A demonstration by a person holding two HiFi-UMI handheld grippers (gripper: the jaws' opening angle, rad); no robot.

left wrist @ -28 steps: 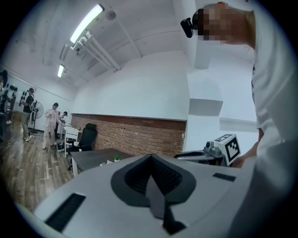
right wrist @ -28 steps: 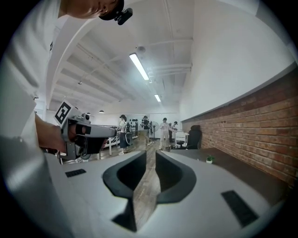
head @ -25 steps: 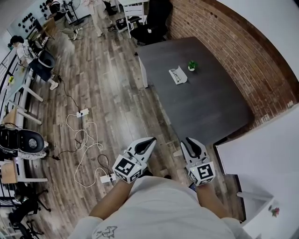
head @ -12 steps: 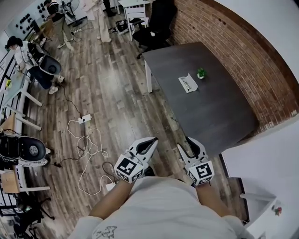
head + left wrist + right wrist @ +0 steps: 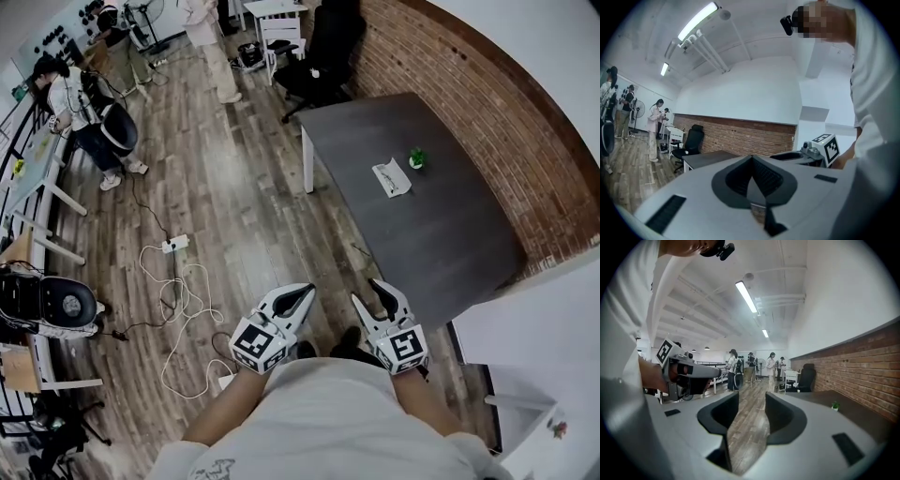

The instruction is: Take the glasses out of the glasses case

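A white glasses case (image 5: 391,177) lies open on the dark grey table (image 5: 441,234), with a small green plant (image 5: 416,158) beside it. Both grippers are held out over the wooden floor, well short of the table. My left gripper (image 5: 300,294) is shut with nothing in it; its pads meet at the tip in the left gripper view (image 5: 751,158). My right gripper (image 5: 375,298) has its jaws opening, with only floor showing through the gap (image 5: 752,401). The plant (image 5: 835,405) shows in the right gripper view; the case does not.
A black office chair (image 5: 323,47) stands at the table's far end. A brick wall (image 5: 487,122) runs behind the table, and a white partition (image 5: 534,328) stands at its near right. A power strip with loose cables (image 5: 173,246) lies on the floor at left. Several people (image 5: 84,103) stand far left.
The table and case have drawn nearer and slid right in the head view as the person walked on. The right gripper's jaws have spread apart. People at the far left have shifted.
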